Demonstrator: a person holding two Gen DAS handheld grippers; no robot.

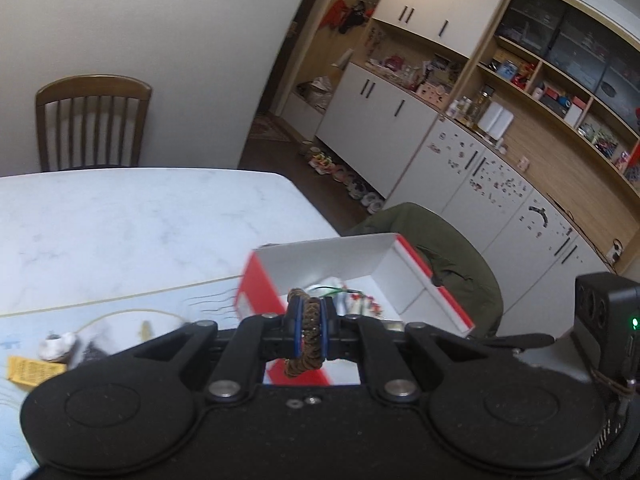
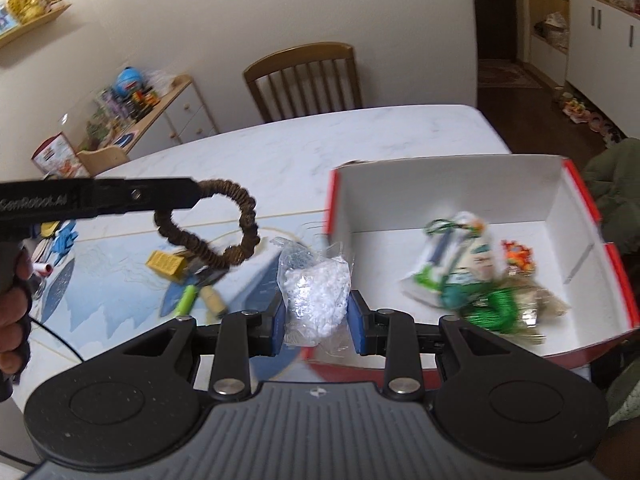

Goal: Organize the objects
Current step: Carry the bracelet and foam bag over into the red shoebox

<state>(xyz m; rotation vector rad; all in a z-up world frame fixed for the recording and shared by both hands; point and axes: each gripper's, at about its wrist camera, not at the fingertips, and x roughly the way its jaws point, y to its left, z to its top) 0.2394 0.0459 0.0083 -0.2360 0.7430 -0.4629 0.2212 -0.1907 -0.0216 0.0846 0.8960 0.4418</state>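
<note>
The brown scrunchie (image 1: 305,330) is pinched edge-on between the blue pads of the left claw (image 1: 309,330), so the left wrist view shows only a narrow braided strip of it. The right wrist view shows its whole loop (image 2: 224,224) hanging in the air above the table (image 2: 280,152), left of the red-and-white box (image 2: 440,192). The right claw (image 2: 318,314) is clamped on a clear bag of white bits (image 2: 316,292), held just beside the box's near left corner. Only the right view looks into the box, where a blurred heap of green and white packets (image 2: 468,276) lies on the floor. It also shows a yellow packet (image 2: 165,264) and a green tube (image 2: 187,299) on the table's blue mat, and a hand (image 2: 14,300) gripping the left handle. The left view alone shows the box's raised flap (image 1: 320,260), an olive coat (image 1: 452,248) and the wall cabinets (image 1: 380,120).
</note>
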